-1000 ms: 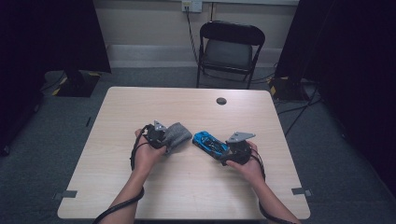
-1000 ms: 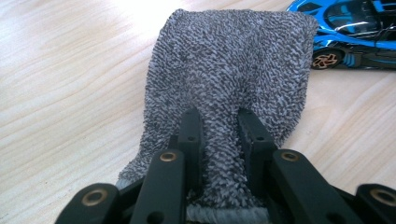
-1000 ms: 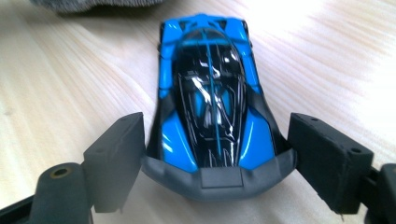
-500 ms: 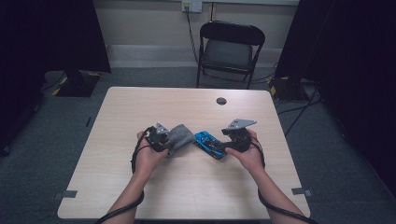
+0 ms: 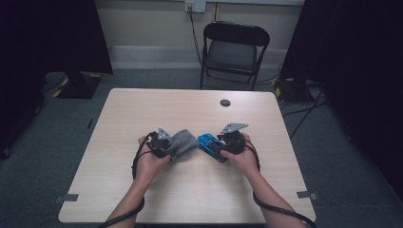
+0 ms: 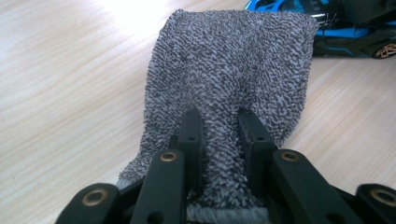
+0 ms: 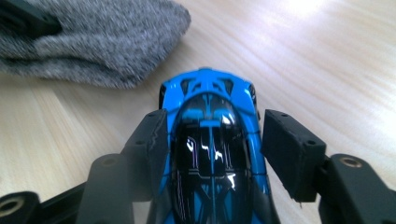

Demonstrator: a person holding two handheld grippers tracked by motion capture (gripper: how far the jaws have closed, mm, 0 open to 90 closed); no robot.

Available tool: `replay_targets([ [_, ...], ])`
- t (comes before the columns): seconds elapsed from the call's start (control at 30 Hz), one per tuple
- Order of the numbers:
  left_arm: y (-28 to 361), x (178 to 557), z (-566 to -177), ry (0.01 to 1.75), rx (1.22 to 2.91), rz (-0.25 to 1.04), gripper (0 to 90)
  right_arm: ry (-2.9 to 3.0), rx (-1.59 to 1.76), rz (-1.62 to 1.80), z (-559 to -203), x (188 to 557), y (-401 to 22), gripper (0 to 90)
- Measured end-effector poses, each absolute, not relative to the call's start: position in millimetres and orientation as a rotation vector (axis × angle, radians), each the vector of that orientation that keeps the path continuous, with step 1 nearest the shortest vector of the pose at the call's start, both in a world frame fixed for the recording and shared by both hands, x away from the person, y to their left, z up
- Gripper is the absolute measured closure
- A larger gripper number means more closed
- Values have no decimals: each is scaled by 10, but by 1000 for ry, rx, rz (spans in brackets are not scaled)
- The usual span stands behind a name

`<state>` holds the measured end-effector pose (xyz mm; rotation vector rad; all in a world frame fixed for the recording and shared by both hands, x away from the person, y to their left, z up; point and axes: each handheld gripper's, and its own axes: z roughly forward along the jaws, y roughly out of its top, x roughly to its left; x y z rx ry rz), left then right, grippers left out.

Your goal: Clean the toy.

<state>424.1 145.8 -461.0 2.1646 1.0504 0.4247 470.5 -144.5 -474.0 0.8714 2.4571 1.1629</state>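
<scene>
Mid-bench, toward the near edge: right gripper (image 7: 210, 154) has slid in around the blue toy car (image 7: 212, 154), jaws just been closing, car between them, right pad not yet touching. Left gripper (image 6: 219, 135) clenched on grey cloth (image 6: 229, 65), just beside the car.
</scene>
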Motion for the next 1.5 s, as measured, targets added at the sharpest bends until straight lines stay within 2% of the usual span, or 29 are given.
replay_targets([
  [0.23, 1453, 4215, -4623, 1048, 2166, 424, 742, 2468, 877, 1140, -4803, 4692, -1418, 401],
  [0.43, 1472, 4294, -4660, 1149, 2168, 492, 741, 2459, 891, 1106, -4788, 4670, -1387, 407],
  [0.53, 1403, 4336, -4670, 1145, 2193, 505, 739, 2443, 902, 1103, -4793, 4660, -1369, 407],
  [0.77, 1254, 4347, -4715, 1113, 2220, 454, 726, 2438, 915, 1092, -4789, 4657, -1350, 408],
  [0.93, 1297, 4358, -4677, 1085, 2153, 491, 578, 2433, 915, 1113, -4801, 4657, -1367, 408],
  [1.13, 1314, 4510, -4742, 1091, 2090, 469, 481, 2425, 920, 1131, -4813, 4653, -1381, 407],
  [1.27, 1278, 4553, -4856, 1102, 2102, 415, 494, 2422, 928, 1137, -4816, 4656, -1382, 407],
  [1.33, 1261, 4548, -4873, 1085, 2119, 422, 546, 2423, 928, 1135, -4815, 4656, -1383, 407],
  [1.4, 1241, 4532, -4857, 1085, 2129, 387, 666, 2423, 930, 1135, -4815, 4655, -1382, 407],
  [1.5, 1183, 4493, -4811, 1066, 2185, 354, 729, 2419, 938, 1141, -4818, 4657, -1382, 408],
])
